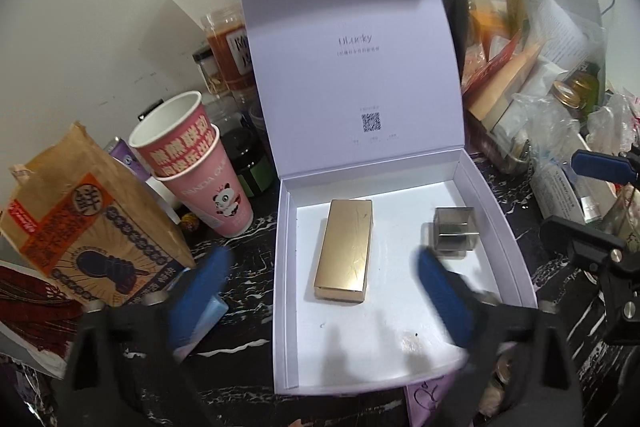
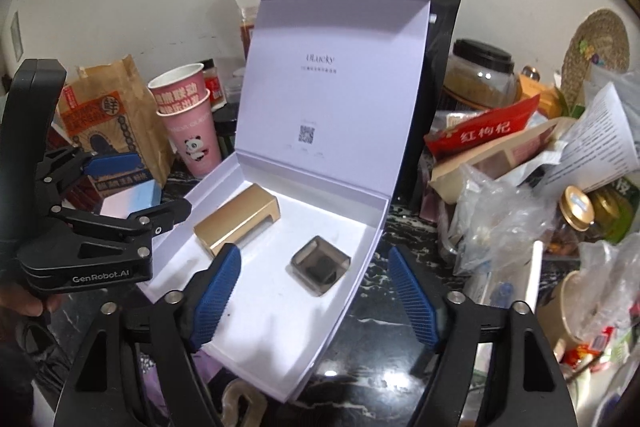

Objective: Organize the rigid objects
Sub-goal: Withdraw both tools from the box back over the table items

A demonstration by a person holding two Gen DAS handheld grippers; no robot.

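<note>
Gold box (image 1: pixel 344 251) lies flat in the left half of the white gift box (image 1: pixel 516 251), long axis running near-to-far. Smoky clear cube (image 1: pixel 452 229) sits to its right, apart from it, something dark inside. Gift box lid (image 1: pixel 352 67) stands upright at the far side. Left gripper (image 1: pixel 320 291) spread wide above the near end of the gold box, nothing between the pads. Right gripper (image 2: pixel 316 291) also spread, empty, over the cube's near side. Surface is black marble-look counter (image 1: pixel 240 243). Stacked pink paper cups (image 1: pixel 200 167) and brown paper bag (image 1: pixel 88 223) left of the box; bags and jars piled right; white wall behind.
</note>
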